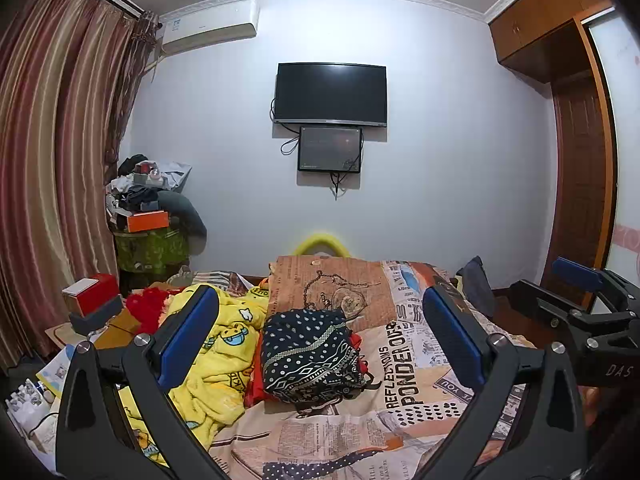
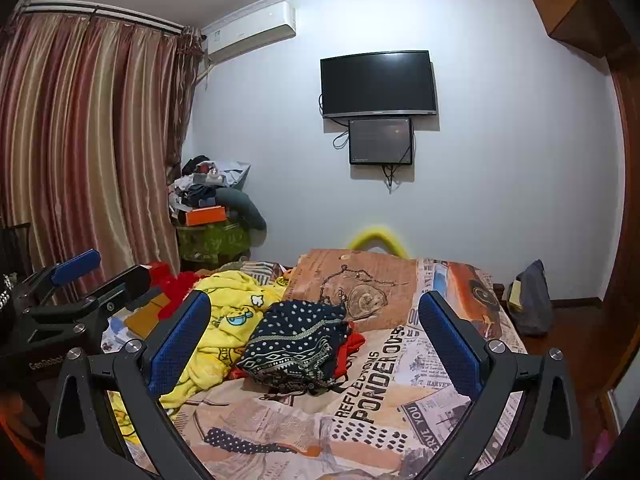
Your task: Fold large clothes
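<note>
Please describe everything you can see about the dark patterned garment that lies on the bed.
The dark patterned garment is folded into a compact bundle. Its cloth looks thin and navy, printed with white dots and bands of diamond shapes. It rests on a red cloth that shows at its edges, on the newspaper-print bedcover. A yellow cartoon blanket lies against its left side. A thin dark cord trails from its near edge. Neither open claw touches it.

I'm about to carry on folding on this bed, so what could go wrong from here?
The folded dotted garment sits atop red clothes, so a nudge may topple it. The crumpled yellow blanket lies against it and could drag it. Both the left gripper and right gripper are open, holding nothing.
</note>
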`<state>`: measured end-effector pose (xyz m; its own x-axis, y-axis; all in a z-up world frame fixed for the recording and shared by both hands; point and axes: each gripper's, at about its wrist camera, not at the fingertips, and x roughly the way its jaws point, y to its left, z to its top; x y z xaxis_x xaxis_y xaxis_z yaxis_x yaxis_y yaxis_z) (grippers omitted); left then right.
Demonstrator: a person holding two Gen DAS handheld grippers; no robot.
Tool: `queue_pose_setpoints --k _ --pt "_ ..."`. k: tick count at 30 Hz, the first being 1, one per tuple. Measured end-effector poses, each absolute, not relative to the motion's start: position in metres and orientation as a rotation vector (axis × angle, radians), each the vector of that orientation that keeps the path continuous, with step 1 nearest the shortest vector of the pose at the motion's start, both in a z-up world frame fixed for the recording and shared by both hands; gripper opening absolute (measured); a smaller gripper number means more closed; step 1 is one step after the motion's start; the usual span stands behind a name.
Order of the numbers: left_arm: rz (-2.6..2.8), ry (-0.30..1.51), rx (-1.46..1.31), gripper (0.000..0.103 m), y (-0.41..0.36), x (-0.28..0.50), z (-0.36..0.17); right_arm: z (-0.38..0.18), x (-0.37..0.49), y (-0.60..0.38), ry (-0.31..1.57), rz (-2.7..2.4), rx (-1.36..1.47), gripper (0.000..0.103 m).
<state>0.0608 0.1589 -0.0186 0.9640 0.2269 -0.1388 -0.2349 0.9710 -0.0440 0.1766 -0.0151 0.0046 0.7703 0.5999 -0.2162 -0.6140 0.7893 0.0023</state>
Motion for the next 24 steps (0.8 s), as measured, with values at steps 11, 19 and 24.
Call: queue_pose_setpoints --k 11,19,24 --pt "0.211 0.136 -0.062 0.102 0.1586 0.0622 -0.0189 0.0042 0.1791 -0.0184 0.229 0.661 -0.041 0.103" --pt "0.192 0.151 -0.069 0.102 0.1582 0.0655 -0.0188 0.0046 0.1798 -0.0193 0.231 0.659 -0.033 0.103" --pt "0.184 0.158 -0.082 0.102 0.1589 0.0664 -0.0191 0.0042 0.1807 -0.0193 0.232 0.66 -0.032 0.103"
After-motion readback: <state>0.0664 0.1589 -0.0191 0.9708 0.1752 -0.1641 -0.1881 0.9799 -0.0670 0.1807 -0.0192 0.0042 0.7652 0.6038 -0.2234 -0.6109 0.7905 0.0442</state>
